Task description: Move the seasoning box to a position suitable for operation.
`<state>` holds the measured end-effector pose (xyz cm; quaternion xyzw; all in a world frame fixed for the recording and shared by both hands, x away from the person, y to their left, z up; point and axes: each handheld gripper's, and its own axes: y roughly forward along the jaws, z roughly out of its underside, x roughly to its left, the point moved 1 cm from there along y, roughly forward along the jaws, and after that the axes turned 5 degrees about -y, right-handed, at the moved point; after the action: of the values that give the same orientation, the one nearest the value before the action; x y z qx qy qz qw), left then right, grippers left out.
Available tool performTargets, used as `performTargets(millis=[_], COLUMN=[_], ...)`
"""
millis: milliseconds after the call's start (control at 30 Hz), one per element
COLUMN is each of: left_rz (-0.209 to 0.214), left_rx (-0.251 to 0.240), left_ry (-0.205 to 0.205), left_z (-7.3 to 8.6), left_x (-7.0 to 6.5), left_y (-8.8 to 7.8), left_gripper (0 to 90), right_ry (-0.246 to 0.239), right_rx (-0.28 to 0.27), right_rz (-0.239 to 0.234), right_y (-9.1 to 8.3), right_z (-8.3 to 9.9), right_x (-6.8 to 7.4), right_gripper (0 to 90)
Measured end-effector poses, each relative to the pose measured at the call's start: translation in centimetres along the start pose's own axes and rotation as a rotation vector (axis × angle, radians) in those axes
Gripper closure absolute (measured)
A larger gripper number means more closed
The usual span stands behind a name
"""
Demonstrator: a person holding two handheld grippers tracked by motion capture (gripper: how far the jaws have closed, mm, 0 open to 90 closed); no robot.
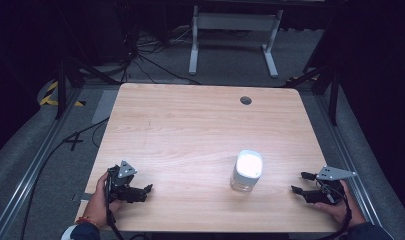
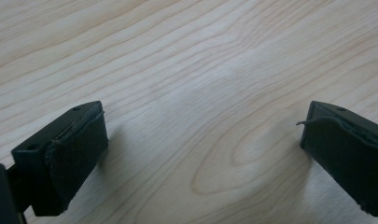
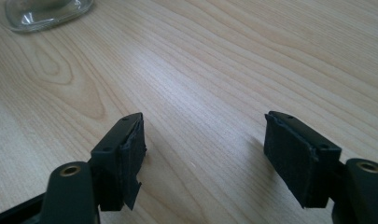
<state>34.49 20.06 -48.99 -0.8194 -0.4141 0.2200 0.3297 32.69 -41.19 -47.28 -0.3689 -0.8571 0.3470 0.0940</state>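
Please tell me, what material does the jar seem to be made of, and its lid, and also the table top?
The jar looks like clear glass: its base is see-through and glossy in the right gripper view. Its lid is white and smooth, perhaps plastic; glare leaves this open. The table top shows pale wood grain with a matte finish, either wood or laminate.

Pale wood-grain table (image 1: 190, 130), clear glass jar (image 1: 246, 172) with what looks like a white lid, black grippers, grey top plates.

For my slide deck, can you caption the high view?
Glass jar with a white lid on a wooden table, between the open left tool and the open right tool.
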Motion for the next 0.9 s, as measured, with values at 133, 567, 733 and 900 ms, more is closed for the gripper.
performTargets(millis=[133,567,733,900], left_rz=[0.019,0.105,0.113,0.112], left_rx=[0.006,0.014,0.018,0.018], left_ry=[0.029,0.125,0.139,0.139], left_z=[-0.6,-1.6,-1.9,-1.9], left_x=[-0.3,-1.6,-1.8,-1.8], left_y=[0.5,1.6,1.9,1.9], left_gripper=[0.1,0.1,0.2,0.3], right_ry=[-0.003,0.001,-0.013,-0.085], right_rx=[-0.001,-0.068,-0.105,-0.127], right_rz=[-0.001,0.005,-0.021,-0.066], right_y=[0.0,-0.9,-0.9,-0.3], right_z=[0.0,-2.5,-4.8,-8.0], right_x=[-0.1,-0.6,-0.6,-0.3], right_gripper=[31.2,58.8,82.8,89.6])
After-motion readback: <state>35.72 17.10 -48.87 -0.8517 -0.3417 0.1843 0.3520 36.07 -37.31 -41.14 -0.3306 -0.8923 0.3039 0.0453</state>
